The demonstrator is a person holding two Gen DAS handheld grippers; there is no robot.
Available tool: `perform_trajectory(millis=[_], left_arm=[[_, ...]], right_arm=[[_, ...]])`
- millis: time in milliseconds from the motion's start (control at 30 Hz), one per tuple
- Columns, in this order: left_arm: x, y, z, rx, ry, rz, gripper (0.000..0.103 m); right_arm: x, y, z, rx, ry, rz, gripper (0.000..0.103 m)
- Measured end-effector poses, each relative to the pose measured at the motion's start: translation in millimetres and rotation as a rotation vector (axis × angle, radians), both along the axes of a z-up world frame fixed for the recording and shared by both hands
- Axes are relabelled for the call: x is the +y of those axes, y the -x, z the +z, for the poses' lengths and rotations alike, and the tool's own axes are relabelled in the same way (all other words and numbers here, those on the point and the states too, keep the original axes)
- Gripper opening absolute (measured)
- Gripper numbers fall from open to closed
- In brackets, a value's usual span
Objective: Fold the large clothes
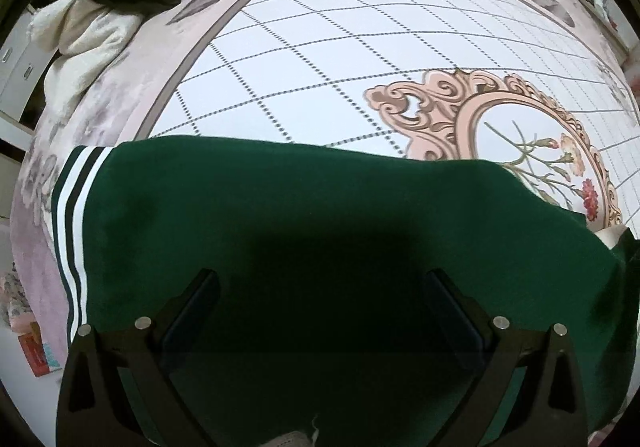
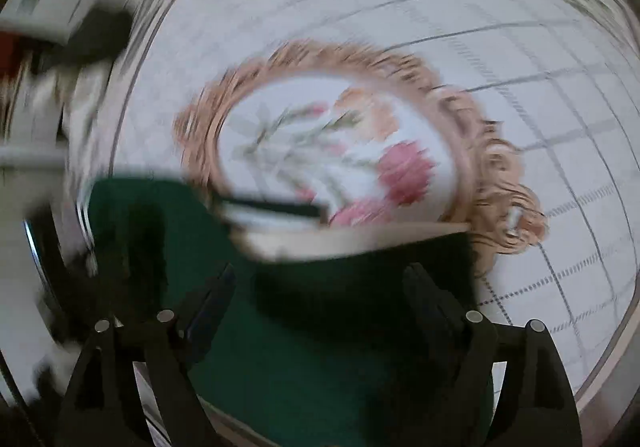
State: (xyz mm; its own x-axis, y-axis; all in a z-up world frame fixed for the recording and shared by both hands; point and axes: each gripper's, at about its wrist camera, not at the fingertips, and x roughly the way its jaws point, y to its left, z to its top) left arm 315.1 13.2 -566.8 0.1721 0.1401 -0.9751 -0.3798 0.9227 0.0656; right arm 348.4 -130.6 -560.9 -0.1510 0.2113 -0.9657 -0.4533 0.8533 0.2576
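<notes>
Since the green garment (image 1: 280, 215) runs long from 9 to 3 o'clock right under both wide-open, empty grippers, left gripper (image 1: 320, 279) and right gripper (image 2: 320, 279), your left hand's nearer its striped hem (image 1: 72, 215).

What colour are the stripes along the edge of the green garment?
White stripes alternating with dark green ones on the green garment, seen best in the left wrist view.

Garment (image 1: 280, 215) flat on bedspread (image 1: 360, 47); clothes pile (image 1: 100, 15) beyond, far left corner.
</notes>
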Motion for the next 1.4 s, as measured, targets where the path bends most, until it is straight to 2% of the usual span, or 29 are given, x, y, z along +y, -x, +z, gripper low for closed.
perform_trajectory(millis=[33,67,100,133,167,200,233,267,333,367,400,433,500,567,633,667,733,767,800,867,967,1000,1033,1067,1133,1200,1233,1300,1400], left_arm=[[-1.6,-1.7,-0.6,0.000,0.002,-0.006,0.103],[-3.8,-2.8,-1.0,-0.001,0.002,-0.013,0.103],[-6.9,-3.4,-1.3,-0.001,-0.002,-0.021,0.103],[-9.6,-3.7,-1.3,0.000,-0.004,-0.029,0.103],[-15.0,-3.5,0.3,0.000,-0.006,-0.034,0.103],[-17.1,-2.6,1.0,-0.001,-0.011,-0.040,0.103],[-18.4,-1.8,1.6,-0.001,-0.017,-0.043,0.103],[-18.5,-0.6,2.2,-0.003,-0.021,-0.044,0.103],[-18.1,3.1,3.8,-0.006,-0.024,-0.038,0.103],[-16.6,4.7,3.2,-0.002,-0.018,-0.030,0.103],[-15.8,5.9,2.6,0.001,-0.013,-0.024,0.103],[-14.0,6.0,1.5,0.003,-0.010,-0.019,0.103],[-11.3,6.2,0.2,0.009,-0.012,-0.011,0.103],[-10.0,6.7,1.3,0.010,-0.012,-0.008,0.103],[-9.3,7.9,5.2,0.001,-0.017,-0.011,0.103],[-9.3,8.3,6.8,-0.003,-0.022,-0.014,0.103],[-10.3,9.1,9.9,-0.008,-0.025,-0.016,0.103],[-10.8,8.7,10.6,-0.011,-0.022,-0.012,0.103],[-11.9,7.8,10.5,-0.012,-0.017,-0.009,0.103],[-14.4,5.1,8.5,-0.009,-0.009,-0.007,0.103],[-22.8,-1.0,2.2,-0.004,-0.029,-0.018,0.103],[-24.3,-2.5,0.0,-0.003,-0.036,-0.021,0.103],[-24.6,-4.1,-1.9,-0.002,-0.039,-0.022,0.103],[-25.3,-5.1,-3.9,0.000,-0.042,-0.023,0.103],[-26.4,-6.4,-7.7,0.003,-0.051,-0.029,0.103],[-26.1,-6.1,-8.1,-0.002,-0.052,-0.029,0.103],[-26.1,-6.2,-9.1,-0.001,-0.046,-0.029,0.103],[-26.7,-7.1,-10.8,0.005,-0.031,-0.026,0.103],[-30.7,-8.8,-13.6,0.016,-0.041,-0.042,0.103]], right_arm=[[21.9,8.8,-9.2,-0.022,0.048,0.135,0.088],[33.4,14.1,-17.5,-0.035,0.083,0.216,0.088],[53.1,26.1,-30.7,-0.066,0.141,0.354,0.079],[60.6,31.4,-38.8,-0.073,0.144,0.402,0.069],[62.8,29.0,-41.9,-0.055,0.135,0.370,0.041],[61.2,21.4,-39.4,-0.031,0.113,0.290,0.024],[56.2,11.8,-36.3,0.008,0.076,0.203,0.014],[46.8,0.7,-33.6,0.062,0.027,0.097,0.010],[7.5,-23.0,-33.2,0.216,-0.132,-0.223,0.007],[-10.7,-29.7,-36.0,0.259,-0.187,-0.349,0.003],[-35.5,-34.9,-41.1,0.300,-0.240,-0.504,0.002],[-50.9,-37.2,-46.0,0.315,-0.259,-0.586,0.002],[-66.5,-39.9,-53.9,0.263,-0.183,-0.654,0.000],[-64.5,-44.3,-58.4,0.252,-0.134,-0.582,0.000],[-57.7,-44.6,-45.2,0.205,-0.103,-0.502,0.001],[-51.9,-43.4,-39.0,0.184,-0.097,-0.483,0.006],[-66.8,-40.6,-15.3,0.091,-0.057,-0.485,0.040],[-73.1,-41.8,-11.2,0.059,-0.038,-0.496,0.075],[-85.9,-40.7,-7.7,0.005,0.006,-0.519,0.089],[-103.4,-41.6,-15.1,0.017,0.065,-0.571,0.089],[-118.3,-45.4,-47.5,0.119,0.029,-0.611,0.089],[-116.6,-45.2,-53.2,0.136,-0.024,-0.593,0.077],[-105.6,-43.4,-61.2,0.144,-0.083,-0.551,0.056],[-99.3,-40.4,-60.2,0.122,-0.048,-0.525,0.033],[-92.7,-34.3,-44.8,0.024,-0.019,-0.513,0.026],[-111.2,-30.2,-34.9,0.011,-0.110,-0.641,0.012],[-131.4,-26.2,-29.9,0.012,-0.177,-0.766,0.012],[-150.3,-20.0,-29.4,0.002,-0.224,-0.881,0.011],[-173.8,-20.9,-49.2,0.052,-0.215,-0.973,0.011]])
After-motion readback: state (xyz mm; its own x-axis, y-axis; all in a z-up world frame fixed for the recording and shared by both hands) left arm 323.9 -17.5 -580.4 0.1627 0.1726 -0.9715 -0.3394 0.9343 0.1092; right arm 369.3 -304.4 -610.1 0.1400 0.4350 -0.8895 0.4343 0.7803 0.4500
